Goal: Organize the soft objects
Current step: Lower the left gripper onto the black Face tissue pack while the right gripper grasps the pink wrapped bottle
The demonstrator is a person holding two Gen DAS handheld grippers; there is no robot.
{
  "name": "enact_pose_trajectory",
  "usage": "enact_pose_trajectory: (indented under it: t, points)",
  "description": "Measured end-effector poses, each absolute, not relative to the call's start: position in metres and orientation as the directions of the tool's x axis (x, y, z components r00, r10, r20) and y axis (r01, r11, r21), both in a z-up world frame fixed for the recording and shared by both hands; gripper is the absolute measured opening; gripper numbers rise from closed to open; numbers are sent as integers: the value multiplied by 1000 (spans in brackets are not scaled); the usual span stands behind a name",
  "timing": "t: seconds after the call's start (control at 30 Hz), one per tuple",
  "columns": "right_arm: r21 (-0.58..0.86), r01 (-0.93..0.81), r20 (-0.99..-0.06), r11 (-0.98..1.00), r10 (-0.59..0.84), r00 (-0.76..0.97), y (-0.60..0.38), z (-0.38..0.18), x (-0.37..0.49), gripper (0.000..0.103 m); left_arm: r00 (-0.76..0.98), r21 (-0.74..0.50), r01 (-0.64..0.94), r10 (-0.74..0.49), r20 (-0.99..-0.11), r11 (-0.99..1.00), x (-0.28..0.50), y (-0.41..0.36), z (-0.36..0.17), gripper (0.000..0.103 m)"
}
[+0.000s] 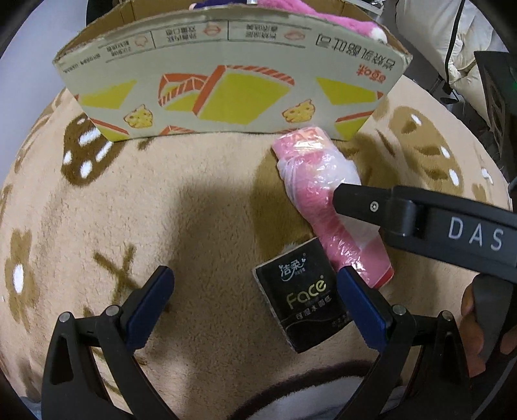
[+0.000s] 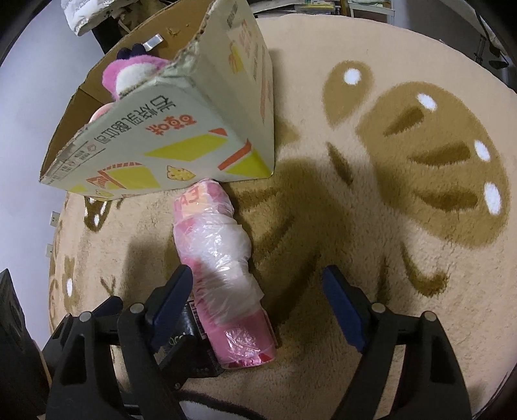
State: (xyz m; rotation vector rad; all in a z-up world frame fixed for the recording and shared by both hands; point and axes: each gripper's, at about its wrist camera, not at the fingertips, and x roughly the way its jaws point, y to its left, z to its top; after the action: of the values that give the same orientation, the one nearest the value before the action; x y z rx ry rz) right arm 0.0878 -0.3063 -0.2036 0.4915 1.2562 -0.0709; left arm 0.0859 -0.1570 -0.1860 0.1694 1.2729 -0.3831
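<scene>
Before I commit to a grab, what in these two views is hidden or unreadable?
- Cardboard box contents: left wrist view, the front wall hides all but the pink plush toy top.
- Black tissue pack: right wrist view, mostly behind the right hand-held gripper finger and pink wrapped roll.
- Roll's lettering: both views, blurred by plastic.

Both hand-held grippers, left (image 1: 252, 290) and right (image 2: 258, 290), point steeply down, jaws apart.
</scene>
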Motion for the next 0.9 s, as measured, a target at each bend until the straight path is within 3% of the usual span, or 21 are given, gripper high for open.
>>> enact_pose_trajectory:
  t: [0.9]
  points:
    - [278, 292, -936, 915, 190, 297, -299, -210, 92, 87, 206, -84, 352, -165, -965, 932, 86, -164, -206, 100]
